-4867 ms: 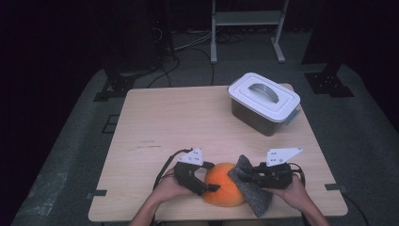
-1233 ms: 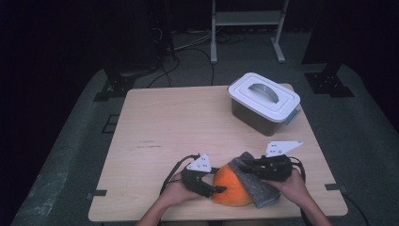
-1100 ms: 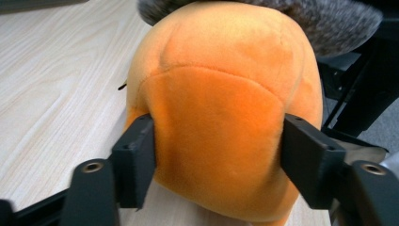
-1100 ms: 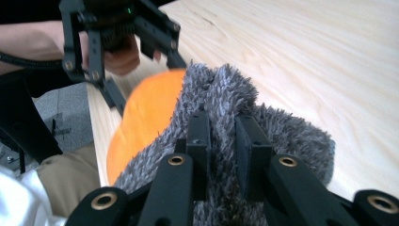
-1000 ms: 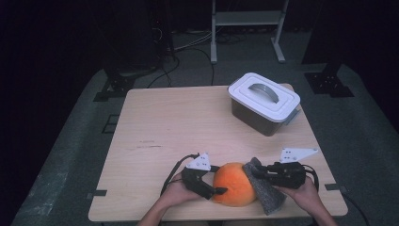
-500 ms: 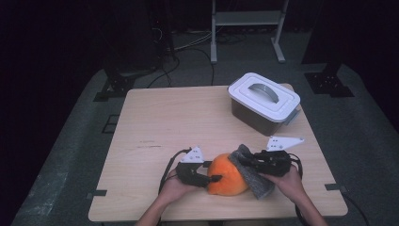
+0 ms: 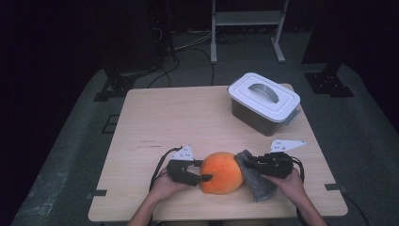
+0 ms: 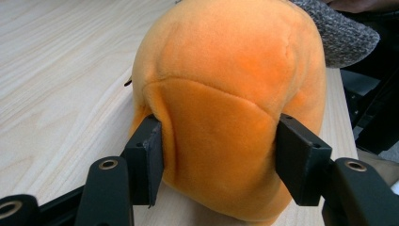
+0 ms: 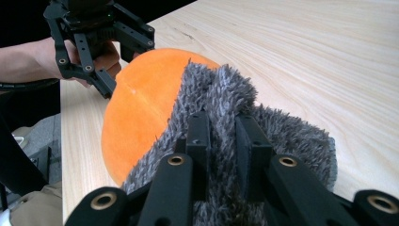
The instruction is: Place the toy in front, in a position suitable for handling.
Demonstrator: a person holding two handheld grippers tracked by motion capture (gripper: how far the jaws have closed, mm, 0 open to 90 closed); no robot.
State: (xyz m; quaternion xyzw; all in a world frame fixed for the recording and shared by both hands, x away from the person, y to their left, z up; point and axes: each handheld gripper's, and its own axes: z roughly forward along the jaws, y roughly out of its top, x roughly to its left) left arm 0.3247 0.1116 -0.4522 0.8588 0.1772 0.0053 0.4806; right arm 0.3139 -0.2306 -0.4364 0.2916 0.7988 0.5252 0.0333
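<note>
A round orange plush ball (image 7: 221,172) rests near the table's front edge. My left gripper (image 7: 205,170) comes at it from the left, and its pads press into the plush's sides (image 8: 226,94). Those jaws closed in on the ball and have just been opening slightly, with the ball still between them. My right gripper (image 7: 247,162) is shut on a fold of grey fuzzy cloth (image 7: 256,181). It holds the cloth against the ball's right side. In the right gripper view the cloth (image 9: 291,136) bunches around the right gripper (image 9: 221,136), with the ball (image 9: 136,108) and left gripper (image 9: 124,61) behind it.
A grey box with a white lid and handle (image 7: 263,101) stands at the back right of the wooden table (image 7: 179,117). The floor around is dark, with stands and cables behind.
The right gripper brought the cloth leftward from beside the ball onto its right side. The left jaws closed onto the ball, which shifted slightly left and away from the front edge.
</note>
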